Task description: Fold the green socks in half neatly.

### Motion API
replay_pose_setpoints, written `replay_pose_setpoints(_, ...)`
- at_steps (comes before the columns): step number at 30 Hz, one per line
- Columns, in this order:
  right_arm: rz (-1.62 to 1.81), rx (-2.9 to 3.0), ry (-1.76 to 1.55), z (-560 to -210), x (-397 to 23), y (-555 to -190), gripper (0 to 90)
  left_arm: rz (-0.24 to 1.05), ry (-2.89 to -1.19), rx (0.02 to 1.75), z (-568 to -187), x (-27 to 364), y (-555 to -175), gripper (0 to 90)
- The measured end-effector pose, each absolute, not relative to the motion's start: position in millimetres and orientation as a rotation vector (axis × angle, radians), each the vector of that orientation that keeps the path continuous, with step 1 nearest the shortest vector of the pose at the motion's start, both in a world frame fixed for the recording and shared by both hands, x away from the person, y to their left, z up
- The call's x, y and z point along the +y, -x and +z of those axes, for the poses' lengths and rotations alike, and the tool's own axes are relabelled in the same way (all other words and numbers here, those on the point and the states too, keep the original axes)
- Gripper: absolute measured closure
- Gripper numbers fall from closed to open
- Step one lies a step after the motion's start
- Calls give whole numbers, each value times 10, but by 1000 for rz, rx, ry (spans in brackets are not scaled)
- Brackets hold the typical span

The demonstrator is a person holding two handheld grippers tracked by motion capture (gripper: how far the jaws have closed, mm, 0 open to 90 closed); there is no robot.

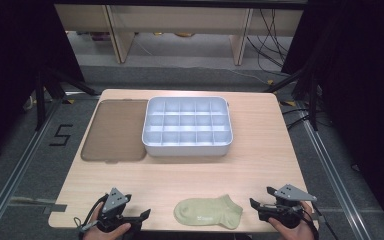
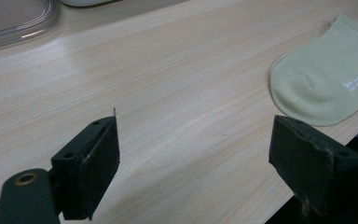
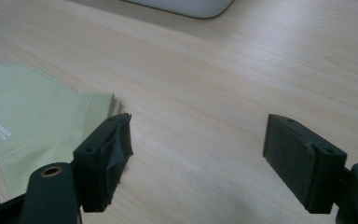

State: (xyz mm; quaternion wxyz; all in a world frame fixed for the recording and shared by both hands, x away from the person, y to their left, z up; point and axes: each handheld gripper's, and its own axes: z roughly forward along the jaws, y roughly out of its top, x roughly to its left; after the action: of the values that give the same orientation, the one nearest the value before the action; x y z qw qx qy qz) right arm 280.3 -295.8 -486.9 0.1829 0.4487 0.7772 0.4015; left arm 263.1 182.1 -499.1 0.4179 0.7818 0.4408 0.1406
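With the sock [image 1: 208, 212] flat at the bench's [image 1: 260, 150] near edge between the gaping, empty left claw [image 1: 142, 215] and right claw [image 1: 254, 203], a shallow pinch may snag only one layer.

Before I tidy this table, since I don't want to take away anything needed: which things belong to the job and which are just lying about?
In the job:
- pale green ankle sock, flat at the near edge between both open grippers
- white plastic tray with compartments, empty

Lying about:
- brown translucent lid, flat left of the tray
- cables on the floor behind the wooden table
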Motion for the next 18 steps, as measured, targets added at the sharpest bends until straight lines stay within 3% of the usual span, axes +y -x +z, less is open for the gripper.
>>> replay_pose_setpoints(9,1158,2202,-1239,-4865,-2925,-2808,272,304,-1947,1114,-4995,1790,-2631,158)
replay_pose_setpoints(18,1174,2231,-1217,-4869,-2872,-2806,304,228,-1966,1054,-4976,1467,-2698,232)
